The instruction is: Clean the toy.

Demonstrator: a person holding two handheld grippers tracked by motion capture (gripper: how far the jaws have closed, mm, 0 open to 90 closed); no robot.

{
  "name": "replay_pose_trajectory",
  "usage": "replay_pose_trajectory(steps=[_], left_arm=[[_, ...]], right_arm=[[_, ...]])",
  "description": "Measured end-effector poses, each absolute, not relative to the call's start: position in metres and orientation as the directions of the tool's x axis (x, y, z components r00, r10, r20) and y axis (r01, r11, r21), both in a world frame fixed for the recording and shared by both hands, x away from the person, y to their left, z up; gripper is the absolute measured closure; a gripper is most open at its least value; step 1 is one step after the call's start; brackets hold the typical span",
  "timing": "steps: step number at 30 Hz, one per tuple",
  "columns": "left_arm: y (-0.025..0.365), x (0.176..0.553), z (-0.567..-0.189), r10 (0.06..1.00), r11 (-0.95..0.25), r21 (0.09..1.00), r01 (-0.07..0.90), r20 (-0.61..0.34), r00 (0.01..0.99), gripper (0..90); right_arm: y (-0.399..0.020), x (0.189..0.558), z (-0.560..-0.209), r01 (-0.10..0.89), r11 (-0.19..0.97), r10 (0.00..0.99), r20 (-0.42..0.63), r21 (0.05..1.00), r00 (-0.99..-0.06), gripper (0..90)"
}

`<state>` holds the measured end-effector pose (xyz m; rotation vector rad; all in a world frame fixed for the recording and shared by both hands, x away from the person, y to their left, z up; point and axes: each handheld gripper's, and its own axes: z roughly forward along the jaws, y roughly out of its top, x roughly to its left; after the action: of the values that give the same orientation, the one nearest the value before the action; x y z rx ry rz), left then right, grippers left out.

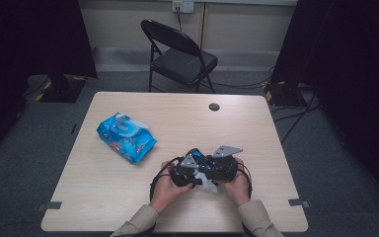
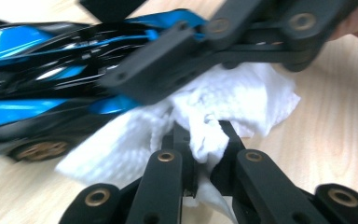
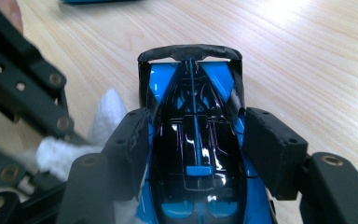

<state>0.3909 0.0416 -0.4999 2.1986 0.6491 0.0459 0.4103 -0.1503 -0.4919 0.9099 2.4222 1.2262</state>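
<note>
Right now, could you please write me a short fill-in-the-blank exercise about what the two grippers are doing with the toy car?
1. The right gripper is clamped on the sides of a blue and black toy ____.
2. The left gripper pinches a crumpled ____ wipe beside the toy car.
3. The blue wipes packet lies on the table to the person's ____.
4. Beyond the table stands a black folding ____.

Missing words: car; white; left; chair
</note>
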Motion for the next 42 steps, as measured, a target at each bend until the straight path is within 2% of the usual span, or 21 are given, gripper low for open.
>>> replay_pose_trajectory(steps=[17,42], left_arm=[[0.06,0.403,-0.498,0.521,-0.527,0.721,0.45,-0.145,0.841,83.6],[0.097,0.429,-0.497,0.633,-0.456,0.712,0.534,-0.162,0.757,83.3]], right_arm=[[-0.15,0.411,-0.492,0.409,0.443,0.645,0.034,0.798,-0.763,41.3],[-0.149,0.411,-0.492,0.41,0.441,0.646,0.034,0.798,-0.763,41.3]])
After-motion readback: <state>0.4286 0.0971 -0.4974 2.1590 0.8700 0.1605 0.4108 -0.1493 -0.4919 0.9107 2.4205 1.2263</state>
